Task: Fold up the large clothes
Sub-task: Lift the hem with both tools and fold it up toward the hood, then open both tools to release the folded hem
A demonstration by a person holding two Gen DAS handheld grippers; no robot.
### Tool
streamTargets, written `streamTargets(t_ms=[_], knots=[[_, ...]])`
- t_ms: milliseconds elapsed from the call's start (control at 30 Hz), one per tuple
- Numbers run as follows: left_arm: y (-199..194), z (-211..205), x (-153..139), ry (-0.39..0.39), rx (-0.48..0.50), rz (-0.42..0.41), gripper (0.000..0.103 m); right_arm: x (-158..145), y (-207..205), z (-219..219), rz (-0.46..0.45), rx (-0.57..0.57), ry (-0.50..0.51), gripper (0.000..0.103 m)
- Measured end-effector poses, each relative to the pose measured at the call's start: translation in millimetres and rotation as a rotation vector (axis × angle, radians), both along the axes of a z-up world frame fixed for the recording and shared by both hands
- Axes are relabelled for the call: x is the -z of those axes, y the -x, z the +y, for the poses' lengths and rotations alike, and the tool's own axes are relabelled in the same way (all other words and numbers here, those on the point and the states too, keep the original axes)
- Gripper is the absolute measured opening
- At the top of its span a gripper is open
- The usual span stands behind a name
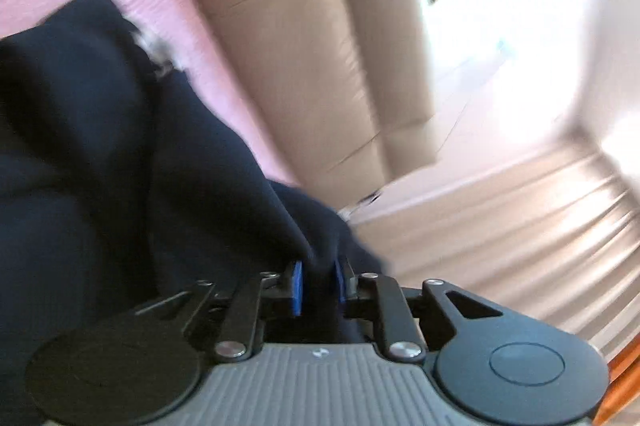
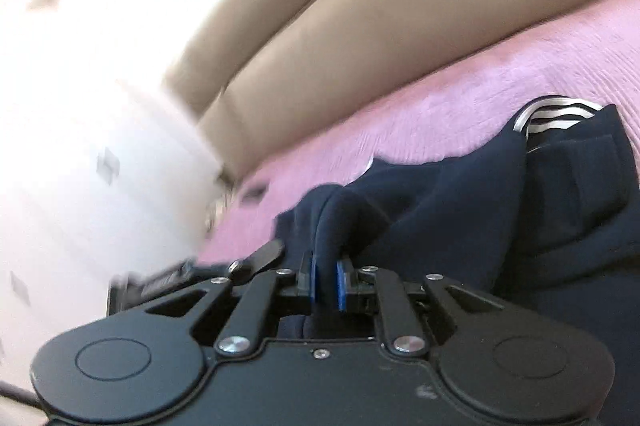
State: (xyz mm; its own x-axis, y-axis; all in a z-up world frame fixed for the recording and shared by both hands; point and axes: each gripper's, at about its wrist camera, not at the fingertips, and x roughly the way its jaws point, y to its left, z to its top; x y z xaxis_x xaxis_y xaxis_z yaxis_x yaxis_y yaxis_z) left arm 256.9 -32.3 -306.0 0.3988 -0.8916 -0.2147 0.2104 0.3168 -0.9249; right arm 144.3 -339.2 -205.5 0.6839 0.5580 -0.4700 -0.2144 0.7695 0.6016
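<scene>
Your left gripper [image 1: 318, 284] and right gripper [image 2: 325, 280] each pinch the navy garment [image 2: 500, 202]. Its bulk trails ahead across the pink bedspread [image 2: 440, 106], between both grippers.

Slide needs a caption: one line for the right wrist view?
Right gripper shut on a dark navy garment over a pink textured bedspread.

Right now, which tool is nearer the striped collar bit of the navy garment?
Probably right. The right tool grips a navy garment fold, the striped trim showing sharply beyond it. The left tool also grips fabric; the trim looks farther and blurred.
</scene>
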Motion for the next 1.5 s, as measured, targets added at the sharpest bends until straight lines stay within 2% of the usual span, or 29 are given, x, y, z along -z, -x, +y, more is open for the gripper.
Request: streamTargets(t_ms=[33, 67, 100, 167, 233, 267, 400, 467, 500, 533, 567, 600, 633, 667, 733, 833, 900, 933, 967, 1000, 1067, 1133, 1200, 1267, 1333, 1400, 1433, 1467, 1500], knots=[[6, 5, 9, -0.076, 0.010, 0.037, 0.022, 16, 5, 7, 0.073, -0.049, 0.059, 0.027], [15, 12, 21, -0.159, 0.011, 0.082, 0.024, 32, 9, 13, 0.143, -0.076, 0.126, 0.054], [24, 20, 35, -0.241, 0.014, 0.133, 0.024, 49, 14, 16, 0.234, -0.088, 0.203, 0.074], [42, 29, 53, -0.353, 0.020, 0.206, 0.024, 74, 27, 8, 0.362, -0.075, 0.221, 0.074], [52, 49, 55, -0.343, 0.008, 0.230, 0.023, 79, 36, -16, 0.396, 0.016, 0.125, 0.074], [53, 54, 52, -0.312, -0.009, 0.230, 0.029, 77, 36, -29, 0.383, 0.070, 0.065, 0.076], [35, 50, 21, -0.188, -0.088, 0.170, 0.073, 67, 23, -69, 0.316, 0.286, -0.147, 0.079], [14, 29, 16, -0.157, -0.110, 0.188, 0.085, 76, 6, -77, 0.340, 0.371, -0.234, 0.079], [3, 18, 15, -0.165, -0.109, 0.206, 0.085, 84, -5, -75, 0.368, 0.397, -0.259, 0.079], [-10, 5, 17, -0.201, -0.105, 0.235, 0.085, 88, -18, -67, 0.403, 0.400, -0.270, 0.078], [-18, -7, 21, -0.240, -0.097, 0.258, 0.080, 97, -28, -61, 0.444, 0.379, -0.276, 0.065], [-25, -18, 24, -0.266, -0.093, 0.263, 0.053, 103, -37, -57, 0.476, 0.353, -0.270, 0.024], [-29, -27, 28, -0.277, -0.081, 0.259, 0.032, 104, -39, -50, 0.482, 0.336, -0.236, 0.011], [-32, -35, 30, -0.297, -0.066, 0.259, 0.011, 102, -41, -49, 0.451, 0.350, -0.189, 0.012], [-20, -10, 31, -0.337, -0.118, 0.214, 0.010, 78, -28, -55, 0.318, 0.405, -0.130, 0.011], [-6, 13, 24, -0.308, -0.181, 0.156, 0.011, 53, -2, -64, 0.207, 0.458, -0.065, 0.009], [5, 21, 31, -0.351, -0.179, 0.175, 0.012, 61, 10, -66, 0.245, 0.484, 0.009, 0.012], [8, 24, 39, -0.373, -0.158, 0.201, 0.013, 73, 8, -68, 0.321, 0.491, 0.037, 0.017], [11, 30, 51, -0.394, -0.145, 0.250, 0.021, 88, 6, -71, 0.408, 0.493, 0.062, 0.018], [13, 37, 62, -0.347, -0.158, 0.297, 0.020, 100, 8, -75, 0.481, 0.498, 0.073, 0.016], [11, 50, 61, -0.277, -0.178, 0.346, 0.020, 90, 14, -79, 0.453, 0.499, 0.042, 0.017], [14, 58, 32, -0.343, -0.198, 0.242, 0.020, 54, 17, -73, 0.338, 0.474, 0.069, 0.022], [17, 59, 2, -0.383, -0.204, 0.133, 0.022, 24, 13, -54, 0.206, 0.426, 0.073, 0.043], [15, 49, -16, -0.348, -0.171, 0.054, 0.023, 6, -1, -26, 0.104, 0.363, 0.100, 0.044], [11, 28, -22, -0.336, -0.113, 0.005, 0.023, 5, -17, 4, 0.070, 0.310, 0.154, 0.044], [4, -1, -14, -0.372, -0.032, -0.007, 0.023, 25, -40, 33, 0.095, 0.266, 0.193, 0.041], [-1, -16, -7, -0.422, -0.013, 0.008, 0.023, 42, -47, 42, 0.149, 0.262, 0.253, 0.040], [-11, -30, 4, -0.500, -0.009, 0.063, 0.020, 59, -46, 47, 0.216, 0.267, 0.309, 0.035], [-14, -39, 15, -0.557, -0.005, 0.136, 0.012, 84, -46, 49, 0.321, 0.272, 0.359, 0.019]])
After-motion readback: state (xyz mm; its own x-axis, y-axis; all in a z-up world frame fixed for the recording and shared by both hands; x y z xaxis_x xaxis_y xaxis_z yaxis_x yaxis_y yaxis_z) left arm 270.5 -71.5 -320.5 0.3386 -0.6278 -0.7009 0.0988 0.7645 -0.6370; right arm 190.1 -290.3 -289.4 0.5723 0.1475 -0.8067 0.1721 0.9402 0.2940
